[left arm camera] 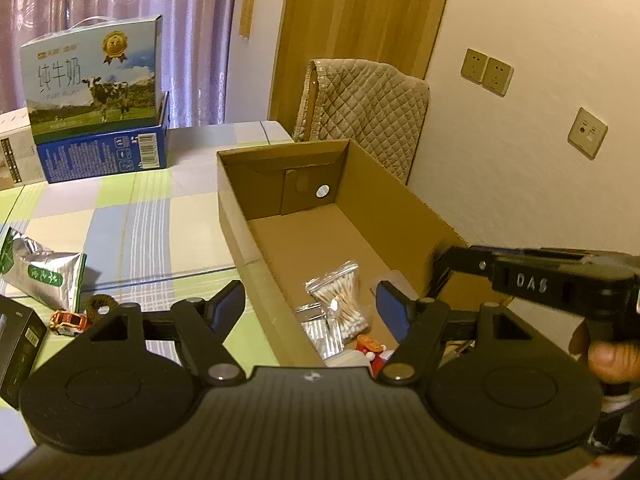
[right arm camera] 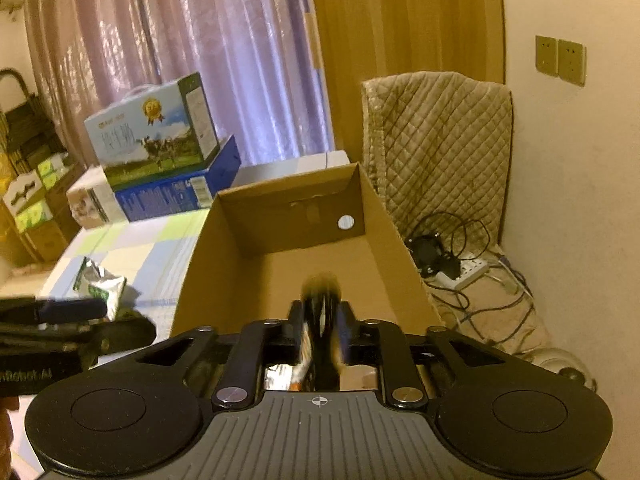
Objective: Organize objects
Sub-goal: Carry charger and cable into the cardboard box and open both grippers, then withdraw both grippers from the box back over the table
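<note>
Hovering over the cardboard box, right gripper clamps a dark, blurred object; left gripper gapes wide, holding nothing, above cotton swabs

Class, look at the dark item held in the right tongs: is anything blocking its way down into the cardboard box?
Nothing visible does. The right tongs hold the dark item above the open box, whose floor ahead is bare.
</note>
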Action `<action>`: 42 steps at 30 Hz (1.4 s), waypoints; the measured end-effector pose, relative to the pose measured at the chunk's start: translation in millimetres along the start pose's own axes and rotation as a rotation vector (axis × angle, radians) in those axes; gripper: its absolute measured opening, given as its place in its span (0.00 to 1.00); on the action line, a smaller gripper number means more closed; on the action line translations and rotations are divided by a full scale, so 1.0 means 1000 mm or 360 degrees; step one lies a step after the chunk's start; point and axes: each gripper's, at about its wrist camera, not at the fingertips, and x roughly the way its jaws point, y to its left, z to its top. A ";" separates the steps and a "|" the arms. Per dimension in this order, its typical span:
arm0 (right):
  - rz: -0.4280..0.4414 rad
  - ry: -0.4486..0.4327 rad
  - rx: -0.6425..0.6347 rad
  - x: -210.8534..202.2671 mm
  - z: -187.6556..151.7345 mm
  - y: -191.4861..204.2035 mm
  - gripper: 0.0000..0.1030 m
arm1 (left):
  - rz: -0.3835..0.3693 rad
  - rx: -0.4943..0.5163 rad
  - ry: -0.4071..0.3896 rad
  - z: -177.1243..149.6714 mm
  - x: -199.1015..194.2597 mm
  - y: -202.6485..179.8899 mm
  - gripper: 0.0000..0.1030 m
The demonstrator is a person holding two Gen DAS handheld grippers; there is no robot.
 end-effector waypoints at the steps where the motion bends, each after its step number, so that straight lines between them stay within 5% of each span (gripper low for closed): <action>1: -0.0006 -0.0021 0.0021 -0.001 0.001 -0.001 0.37 | 0.0004 -0.0005 0.0000 -0.001 -0.001 0.002 0.66; 3: -0.0011 -0.0067 0.0065 -0.006 0.001 -0.004 0.48 | 0.0010 -0.0016 0.0000 -0.004 -0.003 0.006 0.66; 21: 0.0101 -0.0127 0.0162 -0.057 -0.016 0.036 0.48 | 0.0107 -0.0055 -0.0017 -0.032 -0.051 0.047 0.69; 42: 0.0293 0.0078 -0.0055 -0.049 -0.062 0.138 0.48 | 0.0316 -0.0095 0.0017 -0.071 -0.123 0.130 0.80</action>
